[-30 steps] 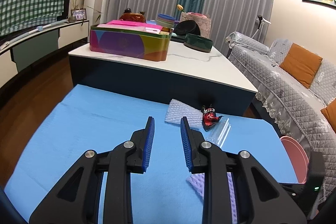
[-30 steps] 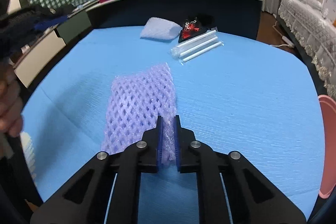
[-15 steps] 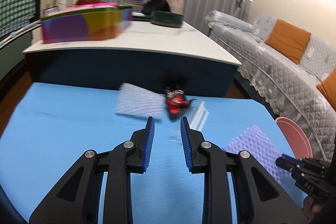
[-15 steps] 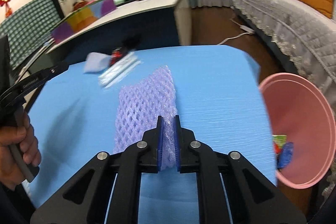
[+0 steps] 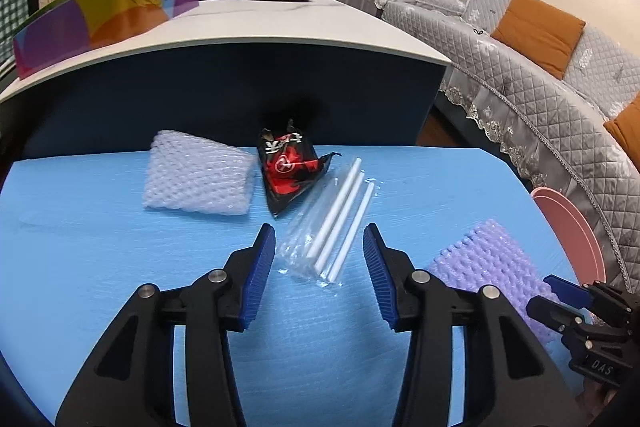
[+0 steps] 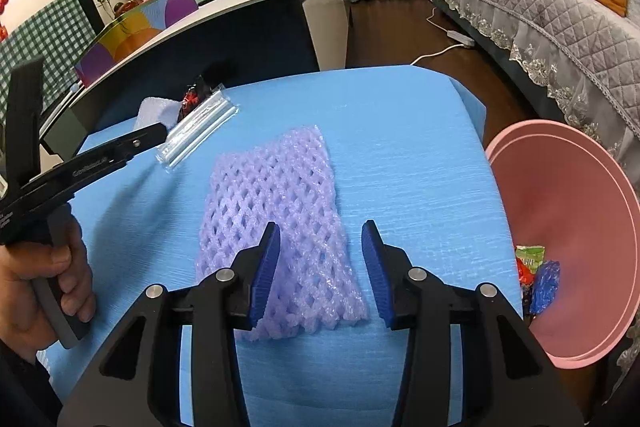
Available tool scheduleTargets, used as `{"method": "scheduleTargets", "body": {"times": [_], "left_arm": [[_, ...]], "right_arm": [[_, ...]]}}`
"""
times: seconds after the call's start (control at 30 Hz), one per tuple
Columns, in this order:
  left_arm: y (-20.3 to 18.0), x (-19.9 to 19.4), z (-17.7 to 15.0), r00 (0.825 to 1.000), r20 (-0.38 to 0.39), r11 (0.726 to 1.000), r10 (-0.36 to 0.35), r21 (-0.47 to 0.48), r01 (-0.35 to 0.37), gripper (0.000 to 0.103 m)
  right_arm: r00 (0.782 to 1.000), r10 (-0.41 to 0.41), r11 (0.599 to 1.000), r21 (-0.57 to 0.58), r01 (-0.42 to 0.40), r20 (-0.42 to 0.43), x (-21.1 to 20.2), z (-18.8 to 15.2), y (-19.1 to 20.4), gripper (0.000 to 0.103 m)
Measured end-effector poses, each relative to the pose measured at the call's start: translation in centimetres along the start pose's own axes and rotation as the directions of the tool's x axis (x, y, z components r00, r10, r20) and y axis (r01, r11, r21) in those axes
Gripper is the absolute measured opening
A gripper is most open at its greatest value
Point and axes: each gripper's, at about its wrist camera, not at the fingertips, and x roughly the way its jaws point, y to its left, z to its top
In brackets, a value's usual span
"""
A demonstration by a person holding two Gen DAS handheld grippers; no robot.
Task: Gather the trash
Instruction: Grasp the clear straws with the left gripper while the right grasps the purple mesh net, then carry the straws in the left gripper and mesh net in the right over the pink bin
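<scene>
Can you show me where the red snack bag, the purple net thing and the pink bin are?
red snack bag [image 5: 289, 167], left wrist view, its printed front.
purple net [image 6: 276, 215], right wrist view, its middle mesh.
pink bin [image 6: 560, 187], right wrist view, its inner wall.

Pink bin [image 5: 576, 239]: in your left wrist view the right frame edge cuts it to a sliver.
Bin contents [image 6: 536, 275]: crumpled wrappers, too small for you to identify.
White foam net [image 6: 154, 111]: your left hand-held gripper [image 6: 160, 133] largely hides it.

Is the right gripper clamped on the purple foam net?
No: the right gripper is open, its jaws apart on either side of the purple foam net, which lies flat on the blue mat.
</scene>
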Motion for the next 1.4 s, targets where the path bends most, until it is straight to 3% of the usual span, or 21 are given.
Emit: {"method": "scheduleTargets", "body": {"times": [0.2,0.23,0.27,0.33,0.43,1.07,1.4], "left_arm": [[-0.1,1.5,0.3,0.999,-0.043,1.000,0.010,0.009,-0.009,0.045],[-0.1,1.7,0.3,0.998,-0.054,1.000,0.013,0.010,-0.012,0.039],[-0.1,2.0,0.3,0.997,-0.074,1.000,0.011,0.010,-0.010,0.025],[0.1,2.1,0.1,0.996,-0.084,1.000,0.013,0.007,-0.012,0.012],[0.0,1.7,0.1,0.997,-0.079,1.000,-0.003,0.009,0.004,0.005],[-2.3,-5.2,-1.4,0.999,0.009,0.998,-0.049,0.035,0.049,0.005],[-4.2,-8.4,-3.1,0.997,0.070,0.998,-0.037,0.062,0.032,0.005]], "right_arm": [[1.000,0.007,1.000,-0.021,-0.007,-0.008,0.1,-0.2,0.5,0.027],[1.000,0.014,1.000,-0.026,-0.014,-0.007,0.1,-0.2,0.6,0.021],[1.000,0.016,0.999,-0.031,-0.017,-0.007,0.1,-0.3,0.7,0.016],[1.000,0.016,0.999,-0.045,-0.016,0.000,-0.1,-0.3,1.0,0.012],[1.000,0.020,0.999,-0.045,-0.020,0.004,-0.3,-0.3,1.0,0.010],[0.984,-0.017,0.999,-0.030,0.022,0.177,-7.5,0.5,1.6,0.009],[0.970,-0.048,0.998,-0.021,0.055,0.240,-11.1,-0.2,1.1,0.009]]}}
